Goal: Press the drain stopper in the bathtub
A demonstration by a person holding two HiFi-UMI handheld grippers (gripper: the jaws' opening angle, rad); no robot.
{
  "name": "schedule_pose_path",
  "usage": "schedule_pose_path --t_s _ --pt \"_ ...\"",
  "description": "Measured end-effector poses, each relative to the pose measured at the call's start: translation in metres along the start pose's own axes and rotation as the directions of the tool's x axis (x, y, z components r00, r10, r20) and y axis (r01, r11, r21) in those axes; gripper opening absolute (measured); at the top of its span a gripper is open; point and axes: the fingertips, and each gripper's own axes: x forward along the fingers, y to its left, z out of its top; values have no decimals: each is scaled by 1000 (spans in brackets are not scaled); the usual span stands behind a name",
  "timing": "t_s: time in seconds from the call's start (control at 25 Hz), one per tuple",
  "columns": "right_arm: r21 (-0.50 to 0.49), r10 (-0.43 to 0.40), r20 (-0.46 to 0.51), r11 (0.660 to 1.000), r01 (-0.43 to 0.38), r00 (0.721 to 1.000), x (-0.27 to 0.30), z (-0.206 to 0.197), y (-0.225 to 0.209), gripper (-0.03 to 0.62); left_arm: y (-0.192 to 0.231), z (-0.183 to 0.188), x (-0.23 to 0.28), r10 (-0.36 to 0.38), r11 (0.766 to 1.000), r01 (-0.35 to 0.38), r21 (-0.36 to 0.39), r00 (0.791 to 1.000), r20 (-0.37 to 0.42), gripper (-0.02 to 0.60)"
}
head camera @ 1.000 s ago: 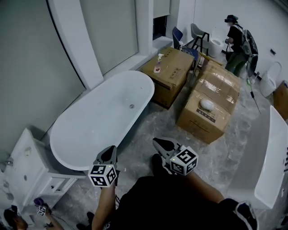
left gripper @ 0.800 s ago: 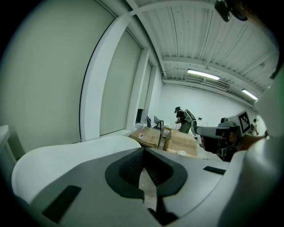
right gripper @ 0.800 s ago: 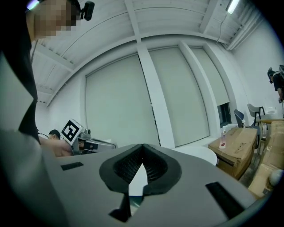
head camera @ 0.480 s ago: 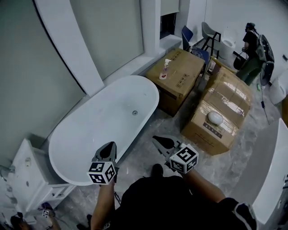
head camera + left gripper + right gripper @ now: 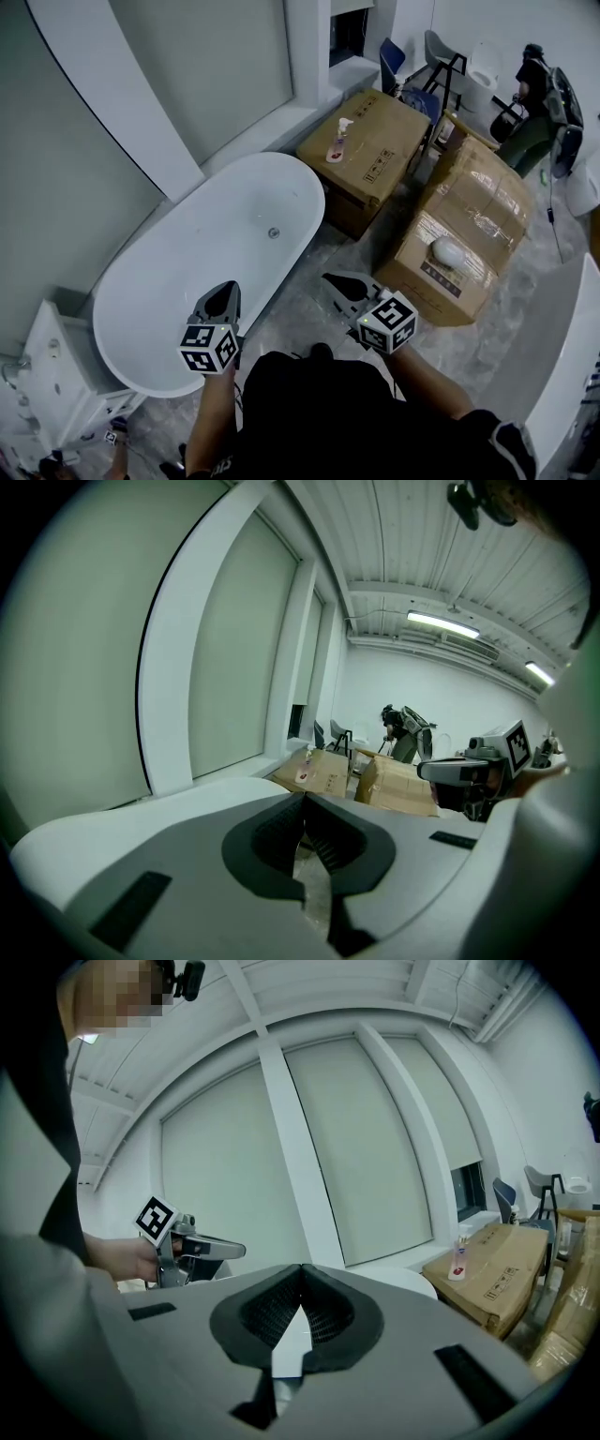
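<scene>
1. Grey and small, the drain stopper (image 5: pixel 274 232) sits in the bottom of the white bathtub (image 5: pixel 131 281), towards the tub's far end, with nothing touching it
2. Over the tub's near side hovers the left hand-held gripper (image 5: pixel 225 292), well apart from the stopper; its jaws are pressed together with nothing between them
3. Just beside the tub, over the floor (image 5: pixel 292 302), hangs the right hand-held gripper (image 5: pixel 334 280), its jaws likewise closed and empty
4. Past the tub's far end stands a cardboard box (image 5: pixel 375 155) with a pump bottle (image 5: pixel 336 141) on top; a second box (image 5: pixel 469 202) next to it carries a rounded white object (image 5: pixel 450 250)
5. At the lower left, by the tub's near end, is a white cabinet (image 5: pixel 47 375); a person (image 5: pixel 539 94) stands far off at the upper right, near some chairs (image 5: pixel 441 52)
</scene>
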Motion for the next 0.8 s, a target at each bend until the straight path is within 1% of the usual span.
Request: schedule_pose_path --t_s 0.16,0.32,0.52,0.6,0.72,0.8 --pt "2 -8 -11 1000 8 1000 16 3 -17 14 9 0 25 -17 1000 17 -12 1000 -16 15" --pt "11 -14 -46 1000 15 999 37 -1 -29 14 23 8 51 -40 999 40 -22 999 -6 15" --pt "-13 -66 -59 998 65 996 72 19 -52 14 60 28 83 -57 998 57 -26 998 12 15" --pt "-23 -77 -60 997 75 995 92 31 -59 14 80 43 96 -51 999 51 -6 998 28 15" --pt "-56 -48 -67 997 44 997 127 47 -56 14 109 63 108 -30 998 27 50 998 57 15" --pt "-65 -36 -78 997 31 996 151 52 -56 14 130 71 115 -16 998 12 55 997 69 15"
